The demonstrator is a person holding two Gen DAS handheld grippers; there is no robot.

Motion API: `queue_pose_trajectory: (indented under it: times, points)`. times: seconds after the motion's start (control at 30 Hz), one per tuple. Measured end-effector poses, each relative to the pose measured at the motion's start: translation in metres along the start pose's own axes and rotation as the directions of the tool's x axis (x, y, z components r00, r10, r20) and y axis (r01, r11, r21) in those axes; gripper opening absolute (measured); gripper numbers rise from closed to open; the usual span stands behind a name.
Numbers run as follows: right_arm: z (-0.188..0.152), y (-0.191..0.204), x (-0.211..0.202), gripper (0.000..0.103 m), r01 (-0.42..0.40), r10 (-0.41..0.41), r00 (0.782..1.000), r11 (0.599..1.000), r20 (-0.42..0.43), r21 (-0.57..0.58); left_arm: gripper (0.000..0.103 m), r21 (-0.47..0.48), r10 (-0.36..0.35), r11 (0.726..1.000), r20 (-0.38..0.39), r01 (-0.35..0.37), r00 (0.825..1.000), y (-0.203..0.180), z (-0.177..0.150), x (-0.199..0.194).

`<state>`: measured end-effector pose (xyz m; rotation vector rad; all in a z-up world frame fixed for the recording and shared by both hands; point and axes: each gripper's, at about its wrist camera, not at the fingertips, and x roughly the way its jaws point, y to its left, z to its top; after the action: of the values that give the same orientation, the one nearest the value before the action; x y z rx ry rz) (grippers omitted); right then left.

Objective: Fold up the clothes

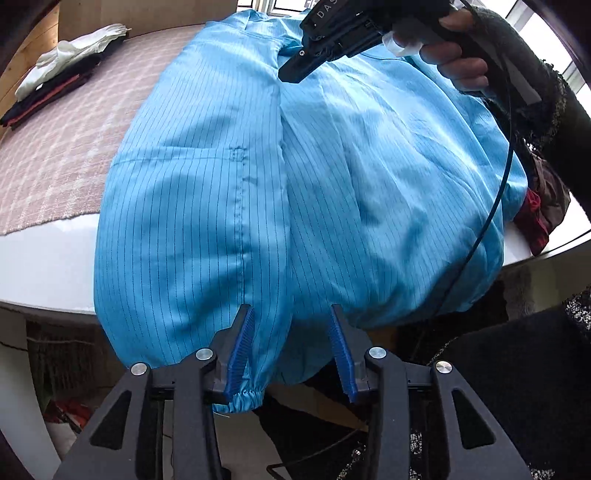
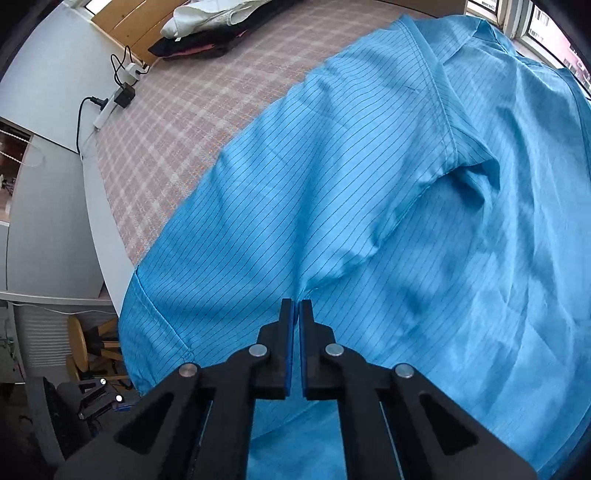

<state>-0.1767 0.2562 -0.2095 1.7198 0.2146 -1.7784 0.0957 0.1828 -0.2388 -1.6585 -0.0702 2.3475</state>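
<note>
Left wrist view, garment: a blue pinstriped garment [image 1: 295,177] lies spread over a white surface [image 1: 48,266], filling the middle of the picture and hanging over the near edge.
Left wrist view, left gripper: the left gripper [image 1: 291,350] sits at 6 o'clock with its jaws wide apart; an elastic cuff [image 1: 245,400] of the garment rests against its left finger.
Left wrist view, right gripper: the right gripper [image 1: 291,72], held by a hand [image 1: 458,55], points down onto the garment at 12 o'clock; whether it grips cannot be told here.
Left wrist view, surroundings: a pink checked cloth [image 1: 74,147] covers the surface at 9 o'clock, with a stack of folded clothes [image 1: 62,74] at 10 o'clock.
Right wrist view, right gripper: the right gripper [image 2: 296,332] at 6 o'clock has its jaws nearly together, pinching a fold of the blue garment [image 2: 369,184].
Right wrist view, surroundings: the folded stack [image 2: 207,33] lies at 11 o'clock, a power strip [image 2: 110,99] at 10 o'clock.
</note>
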Motion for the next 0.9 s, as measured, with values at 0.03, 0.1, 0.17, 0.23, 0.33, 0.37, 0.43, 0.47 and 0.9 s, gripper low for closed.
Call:
queue_pose_trajectory:
  times: [0.03,0.1,0.17,0.23,0.33,0.37,0.43,0.47,0.9]
  points:
    - [0.002,-0.01,-0.01,0.014,-0.005,0.005,1.0,1.0,0.009,0.018,0.037,-0.002,0.004,1.0,0.026,-0.004,1.0,0.002,0.005,-0.008]
    - [0.013,-0.033,-0.03,0.035,0.009,-0.013,0.998,0.998,0.065,0.059,0.038,-0.01,0.014,1.0,0.073,-0.013,0.997,0.007,0.016,-0.022]
    - [0.036,-0.053,-0.04,0.048,0.05,-0.062,0.989,0.995,0.131,0.092,0.038,-0.044,0.04,0.998,0.089,-0.036,0.995,0.022,0.028,-0.022]
    - [0.059,-0.074,-0.049,0.055,0.089,-0.113,0.974,0.988,0.195,0.127,0.037,-0.072,0.061,0.996,0.101,-0.054,0.993,0.035,0.038,-0.02]
    - [0.09,-0.09,-0.043,0.055,0.133,-0.159,0.966,0.982,0.203,0.133,0.037,-0.063,0.051,0.997,0.08,-0.046,0.995,0.034,0.047,0.001]
    - [0.098,-0.091,-0.035,0.055,0.145,-0.165,0.969,0.982,0.181,0.119,0.037,-0.055,0.04,0.998,0.072,-0.036,0.997,0.031,0.047,0.003]
    - [0.116,-0.093,-0.019,0.055,0.167,-0.179,0.974,0.982,0.138,0.092,0.038,-0.032,0.027,0.999,0.071,-0.024,0.997,0.018,0.038,0.002]
    - [0.121,-0.092,-0.013,0.055,0.17,-0.178,0.977,0.983,0.12,0.074,0.041,-0.018,0.024,1.0,0.073,-0.023,0.997,0.012,0.033,0.001]
    - [0.118,-0.09,0.0,0.011,0.126,-0.126,0.99,0.992,0.066,0.004,0.0,-0.034,0.088,0.995,-0.031,-0.089,0.996,0.012,0.013,0.026]
